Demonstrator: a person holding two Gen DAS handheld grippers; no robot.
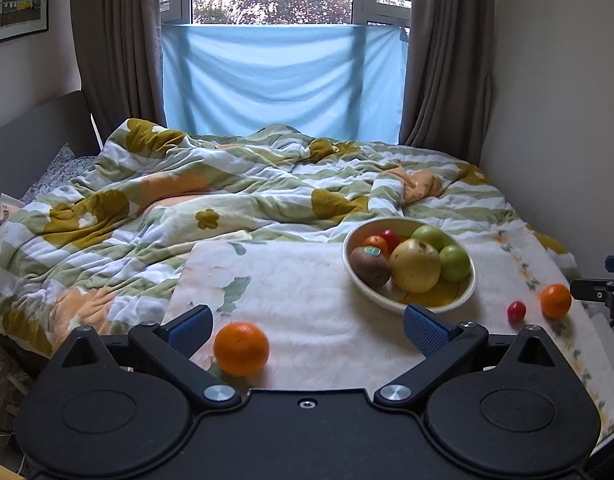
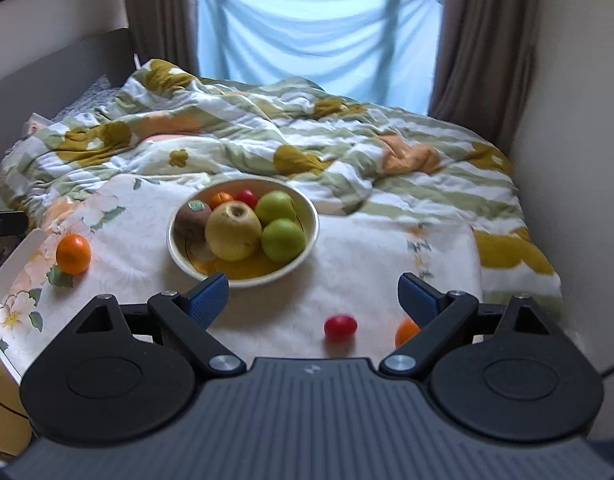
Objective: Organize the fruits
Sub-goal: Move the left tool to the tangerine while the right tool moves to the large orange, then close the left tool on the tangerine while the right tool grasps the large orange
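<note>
The left gripper (image 1: 305,330) is spread wide and holds nothing; a large orange (image 1: 241,348), bright and finely dimpled, lies on the floral cloth (image 1: 299,292) just inside its left blue pad (image 1: 191,330). The right gripper (image 2: 313,298) is likewise spread wide and empty. Between its fingers, close to the camera, lies a small glossy red fruit (image 2: 340,327), and a small orange (image 2: 405,332) sits partly hidden behind its right finger.

In the left wrist view these two lie near each other at the cloth's right side, the small orange to the right of the red fruit.

Further back stands a cream bowl (image 2: 313,236) on the cloth. In it a big yellow pear-like fruit (image 2: 233,231) with a brown stem dimple sits in front, touching two green apples (image 2: 283,239) to its right and a fuzzy brown kiwi (image 2: 193,220) with a green sticker to its left. A little orange fruit (image 2: 221,199) and a red one (image 2: 247,197) rest at the bowl's rear.

Beyond lies a rumpled flowered quilt (image 1: 187,184), then a blue sheet (image 1: 283,80) hung across the window between brown curtains (image 1: 115,40).
</note>
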